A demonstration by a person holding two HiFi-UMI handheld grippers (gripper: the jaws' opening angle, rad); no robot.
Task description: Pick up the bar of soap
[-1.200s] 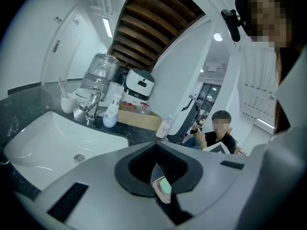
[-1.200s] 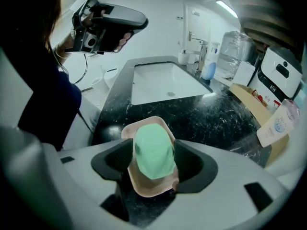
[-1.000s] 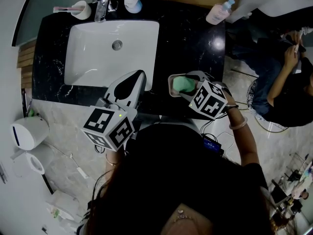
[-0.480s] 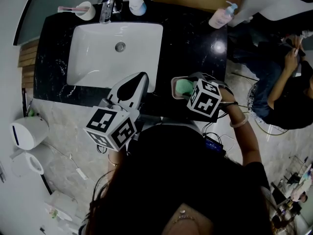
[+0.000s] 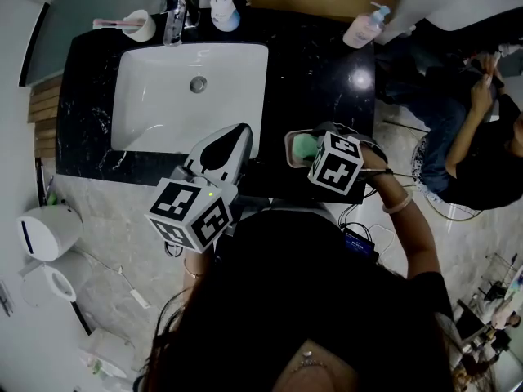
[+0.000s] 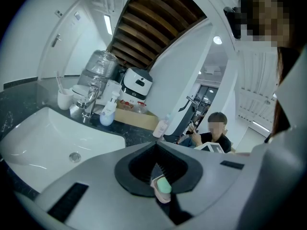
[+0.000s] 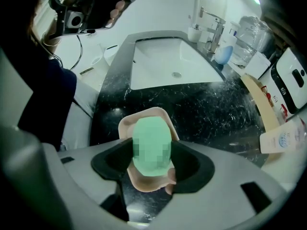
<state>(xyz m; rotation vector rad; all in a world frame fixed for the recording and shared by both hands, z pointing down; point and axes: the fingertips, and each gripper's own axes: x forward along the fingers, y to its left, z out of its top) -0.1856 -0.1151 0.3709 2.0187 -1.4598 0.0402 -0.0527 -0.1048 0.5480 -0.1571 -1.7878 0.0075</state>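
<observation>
The right gripper [image 7: 153, 153] has slid further over the bar of soap [image 7: 151, 137] in its dish [image 7: 125, 125] on the desk [image 5: 323, 88], jaws wide either side, so closing seems next; left gripper [image 5: 235, 134] idles, jaws together.

Green oval bar of soap [image 7: 151, 145], lying flat in beige dish [image 7: 144, 115]

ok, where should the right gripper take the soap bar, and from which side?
I'd grip the soap bar across its narrow width, on the two long sides, coming from above. It lies flat in the soap dish, whose raised rim shields the lower edges, leaving only the upper flanks free. The right gripper straddles it that way, jaws apart.
</observation>
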